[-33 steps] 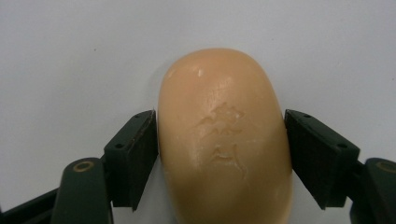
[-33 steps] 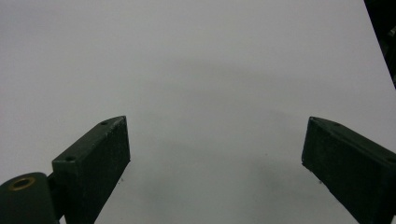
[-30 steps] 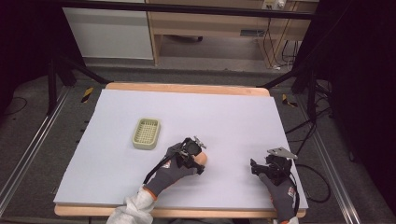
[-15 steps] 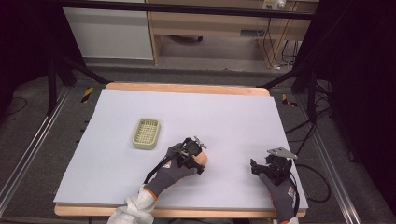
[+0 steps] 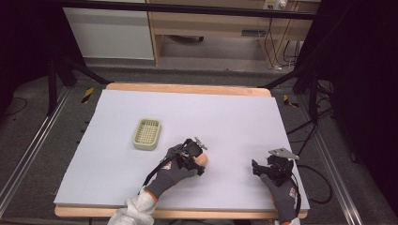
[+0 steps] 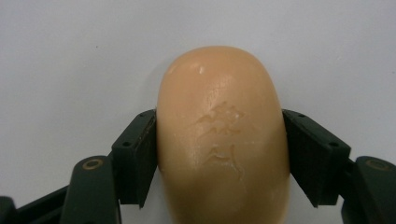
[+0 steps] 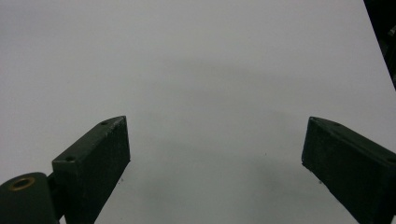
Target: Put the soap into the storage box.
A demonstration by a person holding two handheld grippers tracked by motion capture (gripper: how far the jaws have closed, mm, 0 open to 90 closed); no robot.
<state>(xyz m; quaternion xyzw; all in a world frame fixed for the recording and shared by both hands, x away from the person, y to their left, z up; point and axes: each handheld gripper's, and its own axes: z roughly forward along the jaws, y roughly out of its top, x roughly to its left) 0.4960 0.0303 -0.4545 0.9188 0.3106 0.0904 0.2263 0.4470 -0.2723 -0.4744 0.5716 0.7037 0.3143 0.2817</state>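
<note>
— While I stand beside the table, I see the left gripper (image 6: pixel 219 135) with its 2 black jaws pressed on both sides of a smooth, rounded, peach-coloured bar of soap (image 6: pixel 222 140). You see it also?

— Yes. From the high view the soap (image 5: pixel 202 161) lies on the pale lilac table top (image 5: pixel 225 117), near its front edge, and a ribbed pale green plastic soap dish (image 5: pixel 147 133) stands apart, further back and to the left.

— And the right gripper (image 5: pixel 263 168)?

— It rests on the sheet, jaws wide apart, nothing between them.
</note>
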